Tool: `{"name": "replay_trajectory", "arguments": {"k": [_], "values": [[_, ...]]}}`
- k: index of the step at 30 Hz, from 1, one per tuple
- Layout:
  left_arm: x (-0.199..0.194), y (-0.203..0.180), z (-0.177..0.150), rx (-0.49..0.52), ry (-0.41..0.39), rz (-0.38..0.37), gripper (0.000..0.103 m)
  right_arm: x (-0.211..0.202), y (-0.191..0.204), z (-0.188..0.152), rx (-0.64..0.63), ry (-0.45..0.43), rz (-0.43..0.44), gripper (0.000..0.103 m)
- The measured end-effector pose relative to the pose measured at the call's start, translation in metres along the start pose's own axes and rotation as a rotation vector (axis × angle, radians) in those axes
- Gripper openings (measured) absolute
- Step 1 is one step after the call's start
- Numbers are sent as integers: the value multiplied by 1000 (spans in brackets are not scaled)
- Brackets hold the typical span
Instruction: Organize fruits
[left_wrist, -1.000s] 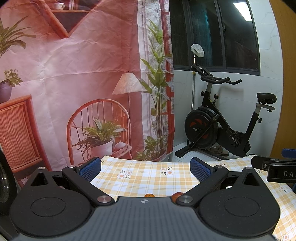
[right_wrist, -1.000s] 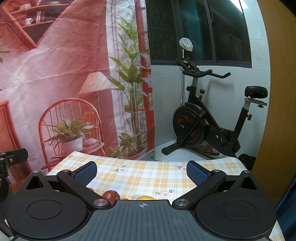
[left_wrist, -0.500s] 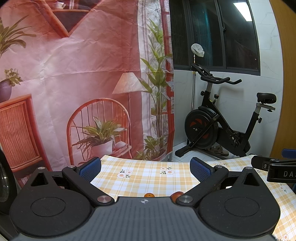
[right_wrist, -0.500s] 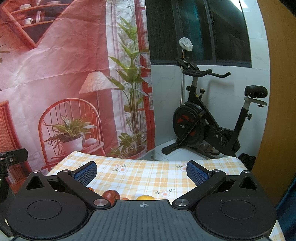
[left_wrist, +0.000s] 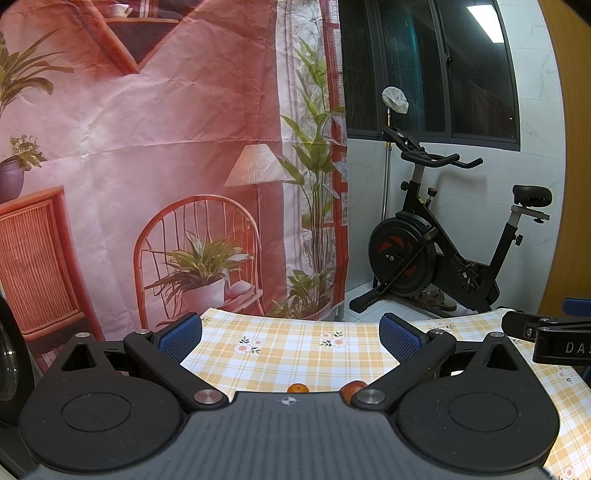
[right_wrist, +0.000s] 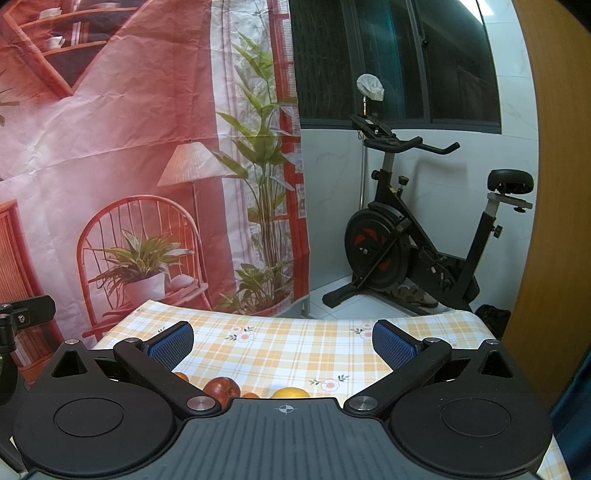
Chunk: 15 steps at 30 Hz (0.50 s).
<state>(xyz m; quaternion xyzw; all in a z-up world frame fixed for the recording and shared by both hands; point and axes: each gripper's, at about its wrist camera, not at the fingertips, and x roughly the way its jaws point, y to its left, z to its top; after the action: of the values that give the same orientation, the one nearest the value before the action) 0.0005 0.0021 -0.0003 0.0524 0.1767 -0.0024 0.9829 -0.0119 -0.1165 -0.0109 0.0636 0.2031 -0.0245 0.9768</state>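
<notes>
Two grippers: both are standing with jaws spread wide and nothing between the blue pads; the left gripper (left_wrist: 290, 338) and the right gripper (right_wrist: 282, 341) are hovering level above the near edge of the table (right_wrist: 295, 354); neither is touching any fruit

Change: nothing is shifting against the views of a second ago and half a second ago; the grippers, the fruit and the cloth are all sitting exactly as before; in my judgement this is a pause before the first reach, so the sorting is not yet getting under way

Fruit, right wrist view: four pieces are peeking over the gripper body at the near edge of the table; a red apple (right_wrist: 221, 389) is lying left of centre; a small orange fruit (right_wrist: 251, 395) is sitting just beside it; a yellow fruit (right_wrist: 290, 392) is lying near the middle; another orange piece (right_wrist: 181, 377) is half hiding behind the left finger

Fruit, left wrist view: a small orange (left_wrist: 297, 388) and a reddish fruit (left_wrist: 351, 388) are showing at the same near edge, mostly cut off by the gripper body

Destination: no bowl, basket or tray is appearing in either view; I cannot tell where the fruit is meant to be going

Far edge of the table: checked cloth is running back bare to the printed backdrop (left_wrist: 147, 147); an exercise bike (right_wrist: 413, 236) is standing beyond the far right corner
</notes>
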Motion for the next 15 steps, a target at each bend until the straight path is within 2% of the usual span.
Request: {"name": "replay_trajectory", "arguments": {"k": [15], "values": [[1, -1, -1, -4, 6, 8, 103, 0, 1, -1, 3, 0, 0, 103]]}}
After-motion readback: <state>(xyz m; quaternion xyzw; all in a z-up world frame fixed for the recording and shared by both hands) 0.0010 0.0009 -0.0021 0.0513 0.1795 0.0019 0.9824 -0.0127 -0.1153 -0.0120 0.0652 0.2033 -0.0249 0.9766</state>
